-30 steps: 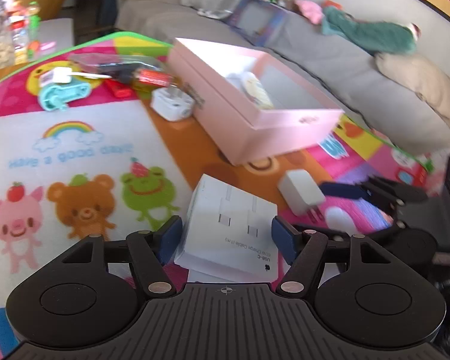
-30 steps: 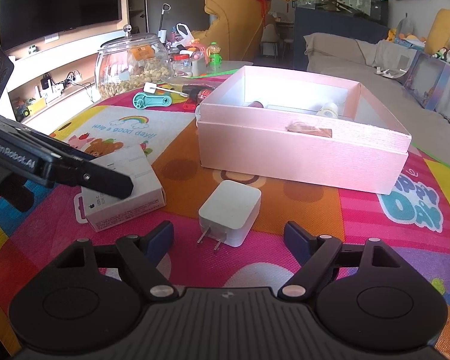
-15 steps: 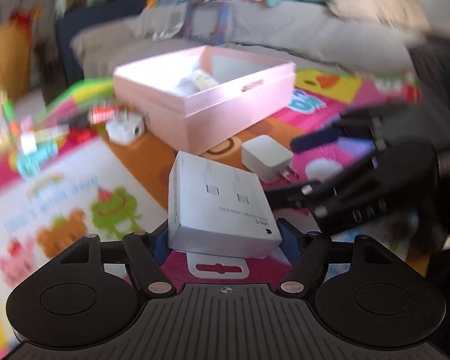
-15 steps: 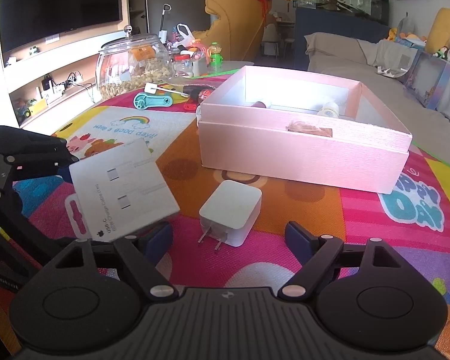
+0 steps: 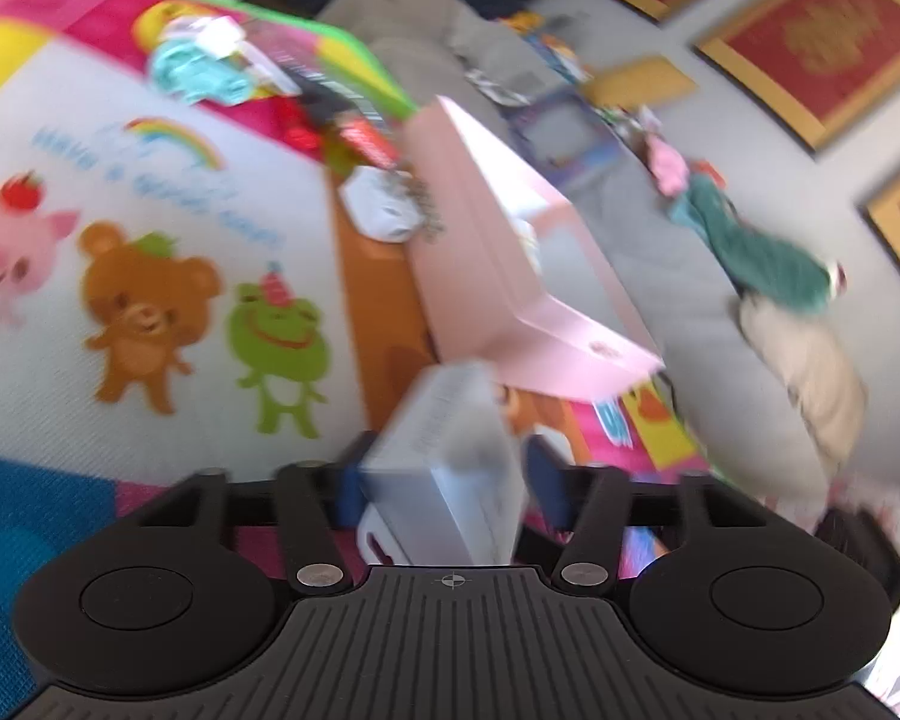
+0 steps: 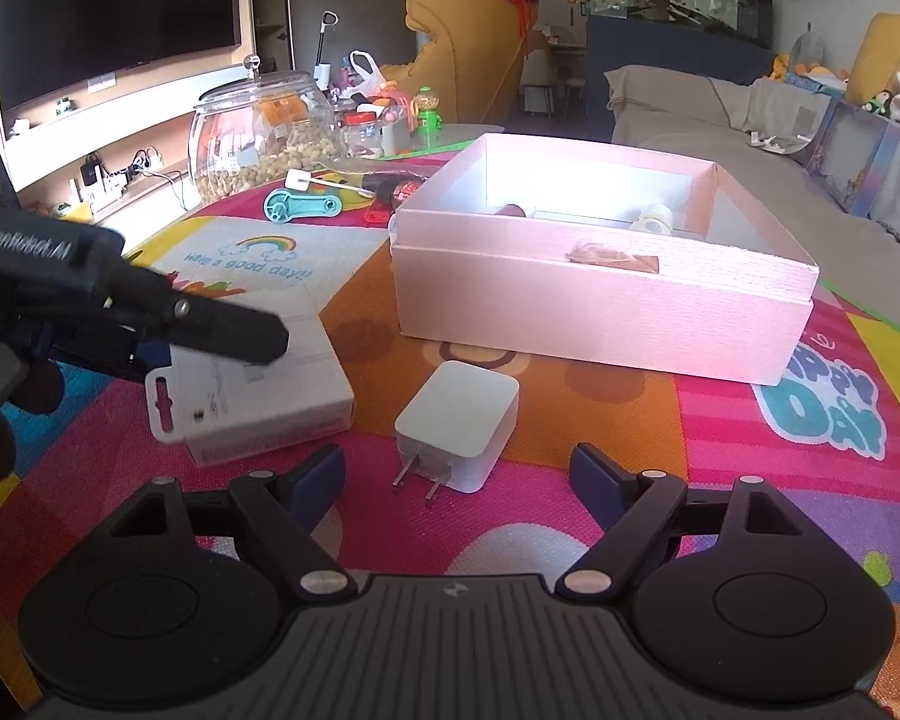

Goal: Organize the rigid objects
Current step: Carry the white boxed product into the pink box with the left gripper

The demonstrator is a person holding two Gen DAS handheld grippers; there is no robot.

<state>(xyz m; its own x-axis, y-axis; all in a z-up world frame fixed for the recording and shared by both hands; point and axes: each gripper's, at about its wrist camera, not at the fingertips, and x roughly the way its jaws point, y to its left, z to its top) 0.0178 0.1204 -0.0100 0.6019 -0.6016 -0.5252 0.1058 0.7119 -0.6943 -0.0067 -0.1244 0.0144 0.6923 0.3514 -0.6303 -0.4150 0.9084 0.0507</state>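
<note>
Your left gripper has its jaws around the white cable box, and they have just been closing on it; the left wrist view is smeared, so you cannot tell whether both pads press the box, though the blue pad on the left side sits right against its edge. In the right wrist view the same box lies flat on the colourful play mat, its hang tab pointing toward you, with one black finger of the left gripper lying across its top.

Your right gripper hovers low over the mat with its jaws spread wide and nothing between the pads. Just ahead of it lies the white wall charger (prongs facing you), apart from both pads and beside the cable box.

Beyond the charger stands the open pink box, holding a few small items at its far side. Behind and left of it you have a teal tool, a glass jar of snacks and some small clutter, too far off to name. A grey sofa runs along the right.
</note>
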